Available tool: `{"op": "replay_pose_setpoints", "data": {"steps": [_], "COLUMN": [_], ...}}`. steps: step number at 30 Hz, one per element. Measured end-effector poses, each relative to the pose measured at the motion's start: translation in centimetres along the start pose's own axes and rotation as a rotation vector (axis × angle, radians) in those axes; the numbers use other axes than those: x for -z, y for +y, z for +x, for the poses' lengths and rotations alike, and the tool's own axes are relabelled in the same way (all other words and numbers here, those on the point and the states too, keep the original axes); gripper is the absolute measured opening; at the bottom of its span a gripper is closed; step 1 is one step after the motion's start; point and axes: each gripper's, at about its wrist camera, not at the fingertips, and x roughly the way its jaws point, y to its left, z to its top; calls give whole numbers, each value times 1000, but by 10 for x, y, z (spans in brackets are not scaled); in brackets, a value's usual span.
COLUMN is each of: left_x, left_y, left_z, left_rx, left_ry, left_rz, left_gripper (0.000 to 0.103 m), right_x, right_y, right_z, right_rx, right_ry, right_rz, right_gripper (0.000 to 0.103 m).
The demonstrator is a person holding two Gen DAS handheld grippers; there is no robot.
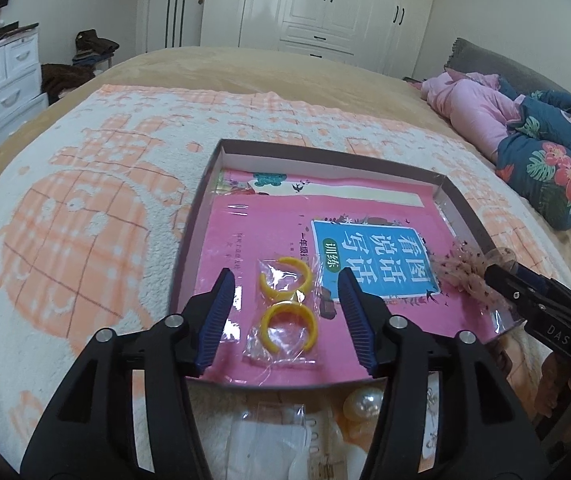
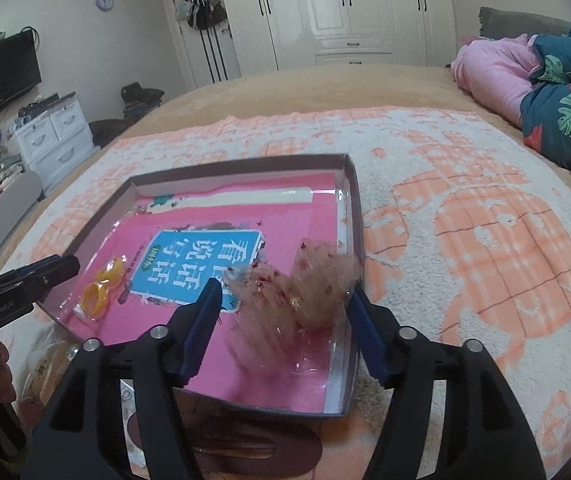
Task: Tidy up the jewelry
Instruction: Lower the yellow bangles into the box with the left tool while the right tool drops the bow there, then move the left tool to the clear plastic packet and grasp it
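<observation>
A shallow cardboard box (image 1: pixel 325 150) (image 2: pixel 237 164) lies on the bed with a pink book (image 1: pixel 269 216) (image 2: pixel 285 216) inside it. On the book rests a clear bag holding two yellow open rings (image 1: pixel 285 312) (image 2: pixel 101 288). My left gripper (image 1: pixel 285 276) (image 2: pixel 69 264) is open astride that bag, pads clear of it. A peach mesh hair bow with red specks (image 1: pixel 461 268) (image 2: pixel 317 280) sits blurred at the box's near right corner. It lies between the spread fingers of my open right gripper (image 2: pixel 285 288) (image 1: pixel 493 276), and neither pad presses on it.
In front of the box lie large pearls (image 1: pixel 365 400), a white packet (image 1: pixel 285 432) and a brown hair clip (image 2: pixel 253 448). An orange-and-white fleece blanket (image 1: pixel 85 200) covers the bed. Folded quilts (image 1: pixel 545 152) sit at the right, white drawers (image 1: pixel 1 68) at the left.
</observation>
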Motion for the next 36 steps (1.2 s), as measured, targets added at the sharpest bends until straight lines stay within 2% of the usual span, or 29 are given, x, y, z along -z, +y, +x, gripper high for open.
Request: {"op": "replay_pose_setpoints", "data": {"steps": [4,15,24,36], "left_x": [0,6,15,27], "left_y": [6,19,18,16], "left_z": [-13,-43,-61,-79], "left_rx": [2,-1,18,29], "left_ry": [-21,-53,-64,-76], "left_rz": [-24,-60,-49,-32], "left_gripper": [52,63,68,71], "right_x": [0,4,14,40], "right_y": [-2,0,10,19], "right_z": [-12,-41,-67,-89], "right_rx": [9,2,-25,-59], "right_ry": [-37,-93,-111,-82], "right_rz": [-4,3,-4,-9], "right_gripper": [70,79,81,81]}}
